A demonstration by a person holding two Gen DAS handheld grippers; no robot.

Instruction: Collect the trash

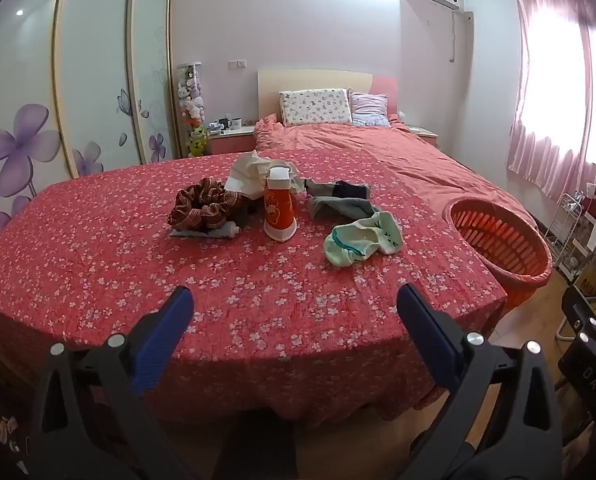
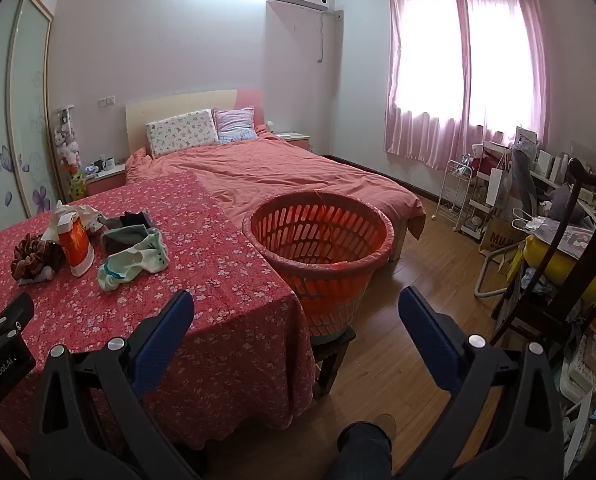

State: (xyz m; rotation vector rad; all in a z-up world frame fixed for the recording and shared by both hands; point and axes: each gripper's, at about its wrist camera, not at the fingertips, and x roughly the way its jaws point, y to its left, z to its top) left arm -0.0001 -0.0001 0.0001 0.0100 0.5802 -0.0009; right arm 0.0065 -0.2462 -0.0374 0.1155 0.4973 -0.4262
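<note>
A table with a red flowered cloth (image 1: pixel 137 264) (image 2: pixel 201 240) holds a small heap. In it are a brown checked scrunchie (image 1: pixel 203 206) (image 2: pixel 31 258), a squeezed tube (image 1: pixel 217 230) under it, crumpled white paper (image 1: pixel 249 170) (image 2: pixel 63 214), an upturned orange paper cup (image 1: pixel 278 206) (image 2: pixel 75 246), dark grey socks (image 1: pixel 340 198) (image 2: pixel 127 228) and pale green socks (image 1: pixel 362 242) (image 2: pixel 131 264). An orange slotted basket (image 1: pixel 498 240) (image 2: pixel 318 240) stands at the table's right end. My left gripper (image 1: pixel 295 306) hangs open over the near edge. My right gripper (image 2: pixel 295 308) is open before the basket.
Behind the table lies a bed (image 2: pixel 289 176) with a pink quilt and two pillows. The basket rests on a dark stool (image 2: pixel 332 350). A dark wooden chair (image 2: pixel 570 264), a white rack (image 2: pixel 458 196) and bags crowd the right. A person's knee (image 2: pixel 364 448) shows below.
</note>
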